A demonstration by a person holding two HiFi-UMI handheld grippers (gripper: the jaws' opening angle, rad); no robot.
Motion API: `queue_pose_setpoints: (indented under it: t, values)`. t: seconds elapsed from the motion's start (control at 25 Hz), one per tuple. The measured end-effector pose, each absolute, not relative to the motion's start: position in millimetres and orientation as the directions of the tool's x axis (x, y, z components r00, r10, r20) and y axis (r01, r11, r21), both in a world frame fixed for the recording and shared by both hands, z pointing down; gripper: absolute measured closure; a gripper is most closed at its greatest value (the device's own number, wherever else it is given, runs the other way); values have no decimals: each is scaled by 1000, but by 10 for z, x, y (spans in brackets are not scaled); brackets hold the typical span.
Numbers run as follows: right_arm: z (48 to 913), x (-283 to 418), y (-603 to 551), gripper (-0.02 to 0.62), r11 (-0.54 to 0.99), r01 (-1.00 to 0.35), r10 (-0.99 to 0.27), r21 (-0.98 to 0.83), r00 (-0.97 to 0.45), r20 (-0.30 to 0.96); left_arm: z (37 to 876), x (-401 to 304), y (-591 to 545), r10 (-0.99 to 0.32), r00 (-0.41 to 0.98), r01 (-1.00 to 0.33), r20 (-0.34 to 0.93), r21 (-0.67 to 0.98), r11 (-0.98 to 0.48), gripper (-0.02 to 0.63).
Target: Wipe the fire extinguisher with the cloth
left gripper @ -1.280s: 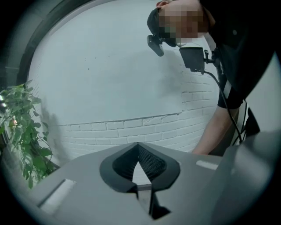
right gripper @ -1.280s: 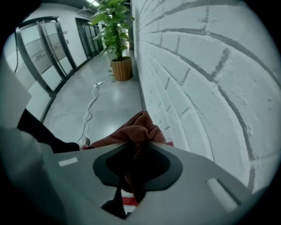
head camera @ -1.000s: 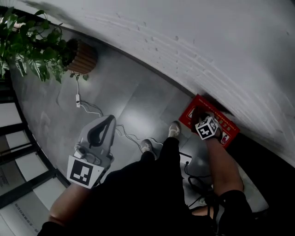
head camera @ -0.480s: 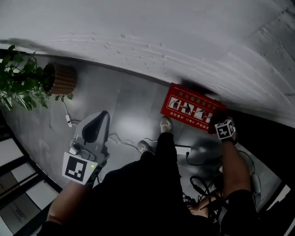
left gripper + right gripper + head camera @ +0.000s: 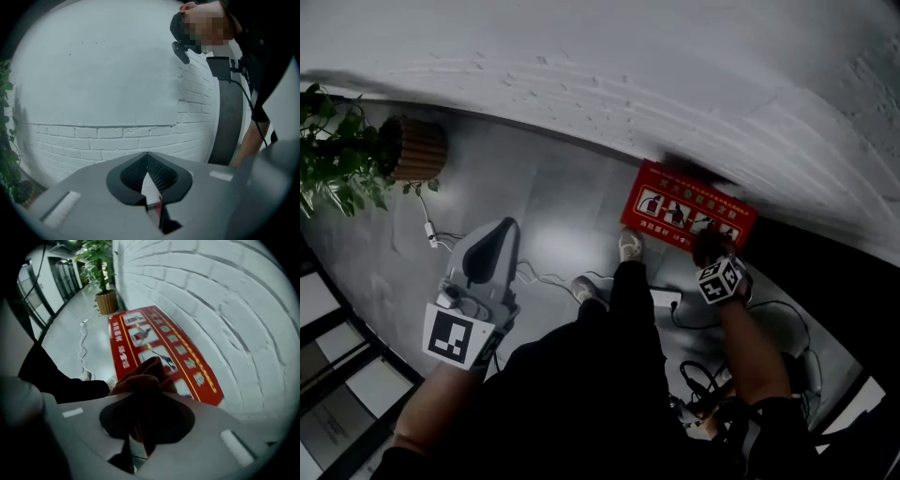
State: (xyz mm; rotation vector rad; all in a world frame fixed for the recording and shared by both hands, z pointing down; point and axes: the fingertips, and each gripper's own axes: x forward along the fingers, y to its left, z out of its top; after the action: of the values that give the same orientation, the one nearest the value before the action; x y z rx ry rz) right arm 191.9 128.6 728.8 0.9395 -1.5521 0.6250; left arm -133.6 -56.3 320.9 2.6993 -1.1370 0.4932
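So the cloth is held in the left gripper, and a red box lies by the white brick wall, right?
Not the left. The cloth is clamped in the right gripper, as the right gripper view shows; the left gripper is shut with nothing in it. The red box does lie by the white brick wall.

Only print I can spot is on the red instruction panel (image 5: 140, 333) by the brick wall. White and yellow characters, too blurry to read.
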Motion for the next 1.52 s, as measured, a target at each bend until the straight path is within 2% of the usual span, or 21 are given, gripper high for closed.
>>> queue_pose_setpoints:
  t: [0.32,0.48,0.6,0.72,0.96,1.08,1.16,1.28,1.4,1.52]
  values:
    - [7367,439,294,523,685,-729,-260,13,-228,938,3129,-1985,-471,-748,519,-815,413,-24,-579,606]
    - [7368,109,-49,523,756,-655,-239,-2,-278,931,3117,-2302,-352,-787,451,-857,420,-40,-513,606]
    - [7342,310,-193,523,748,-661,-295,63,-245,923,3123,-2391,-286,-803,430,-874,412,-33,-485,606]
    - [7313,770,-249,522,659,-744,-342,107,-170,924,3141,-2431,-267,-813,427,-880,397,-24,-474,606]
    - [7292,1498,-7,523,562,-811,-350,165,-52,935,3178,-2380,-275,-818,433,-884,380,3,-467,606]
    - [7286,1635,78,520,522,-841,-341,139,-57,938,3187,-2305,-275,-811,453,-874,370,8,-485,606]
    - [7207,1646,62,488,488,-867,-359,99,-96,928,3160,-2244,-291,-805,472,-864,360,8,-503,606]
    - [6953,1689,37,408,444,-890,-442,107,-113,890,3088,-2133,-327,-795,504,-847,337,11,-532,606]
    - [6643,1792,123,405,378,-916,-528,131,-97,843,3049,-1955,-332,-773,551,-819,316,24,-574,606]
    - [6267,1953,283,433,264,-958,-631,113,-83,771,3071,-1681,-331,-725,625,-765,289,38,-643,606]
